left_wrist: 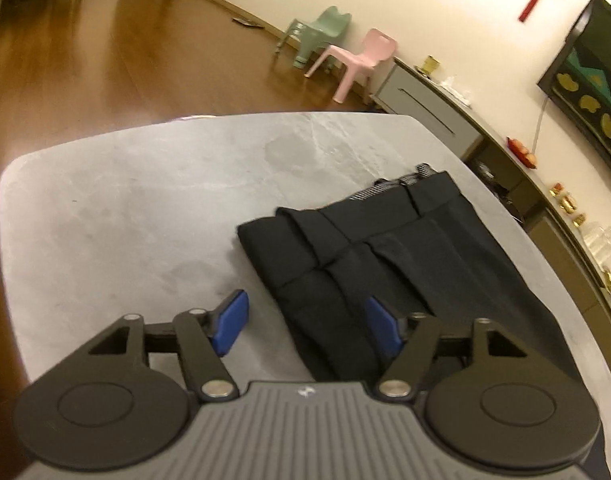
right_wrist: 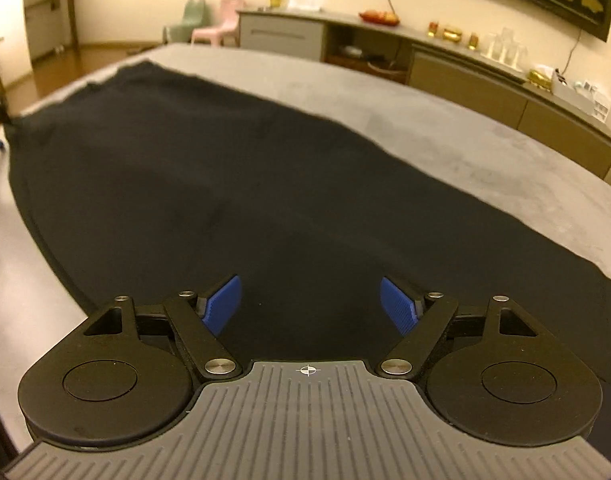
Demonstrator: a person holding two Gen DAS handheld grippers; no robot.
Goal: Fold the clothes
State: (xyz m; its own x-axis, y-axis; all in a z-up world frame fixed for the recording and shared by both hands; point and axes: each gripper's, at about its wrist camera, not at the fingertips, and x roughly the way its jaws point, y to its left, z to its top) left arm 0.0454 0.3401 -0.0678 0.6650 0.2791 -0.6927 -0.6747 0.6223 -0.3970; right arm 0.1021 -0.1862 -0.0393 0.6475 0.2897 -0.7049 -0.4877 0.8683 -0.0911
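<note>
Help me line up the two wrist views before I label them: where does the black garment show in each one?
Left wrist: the black garment lies right of centre on the grey table, its pleated end nearest the open left gripper.
Right wrist: it fills the middle, running under the open right gripper.
Shared landmark: the pink chair by the far wall.

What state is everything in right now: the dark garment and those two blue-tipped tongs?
Black garment: lying on the grey table, partly folded, not gripped.
Left tongs: open, holding nothing.
Right tongs: open, holding nothing, over the cloth.
</note>
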